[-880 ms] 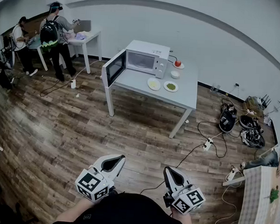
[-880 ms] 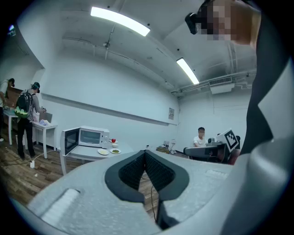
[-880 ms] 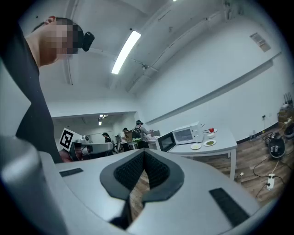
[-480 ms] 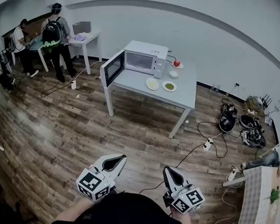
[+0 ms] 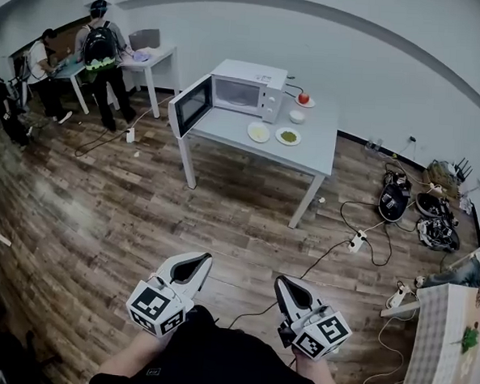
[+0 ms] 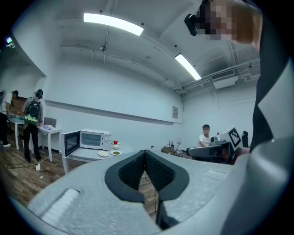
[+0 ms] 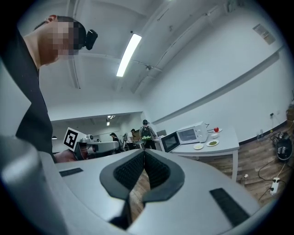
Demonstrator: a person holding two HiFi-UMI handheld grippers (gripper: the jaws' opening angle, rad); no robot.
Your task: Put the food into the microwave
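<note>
Low in the head view, the left gripper (image 5: 198,262) and right gripper (image 5: 282,282) sat well apart from the desk (image 5: 311,157) at their 12 o'clock. Both pairs of jaws were pressed together, holding nothing. The microwave (image 5: 245,88) stood with its door (image 5: 188,105) open. At its 5 o'clock lay a plate of pale food (image 5: 259,131) and a plate of green food (image 5: 289,136).

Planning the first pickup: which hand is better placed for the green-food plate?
Right, probably, though both are far. The green-food plate sits by the microwave's right end, on the right tool's side; the open door juts toward the left tool's side.
</note>
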